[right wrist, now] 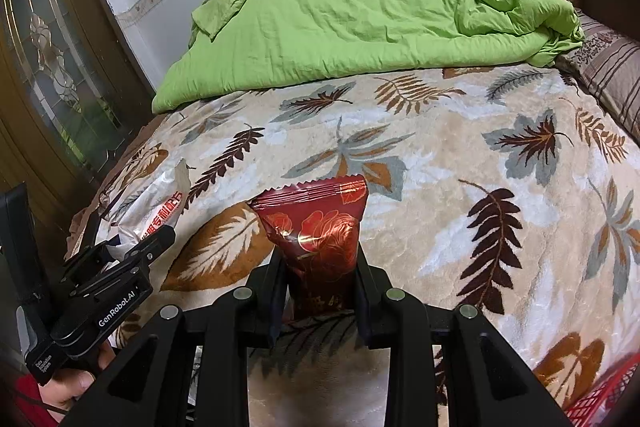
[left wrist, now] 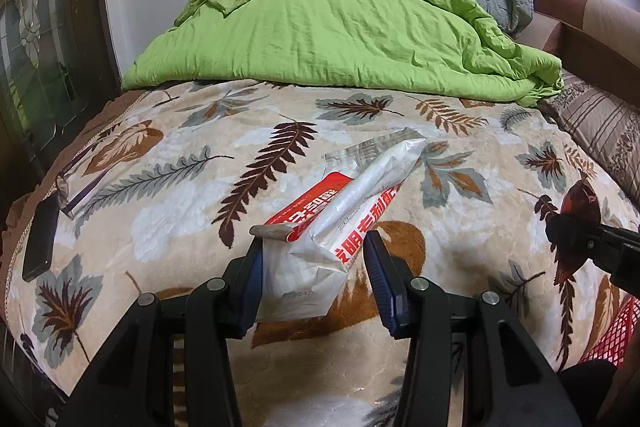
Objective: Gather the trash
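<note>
Low in both frames, the left gripper (left wrist: 314, 267) pinches a white-and-red bag (left wrist: 320, 227) and the right gripper (right wrist: 318, 281) a dark red packet (right wrist: 320, 235) above the bed (right wrist: 460, 155); thin, slick wrappers could slide free.

A crumpled white and red wrapper (left wrist: 320, 227) with red lettering is sitting between the fingers of the left gripper (left wrist: 314, 259), its long silvery end jutting up and away over the bed's leaf-patterned blanket (left wrist: 160, 187). A dark red snack packet (right wrist: 320, 227) with a gold flower print is standing upright, pinched at its lower half by the right gripper (right wrist: 320, 291), its crimped top edge pointing away.
</note>
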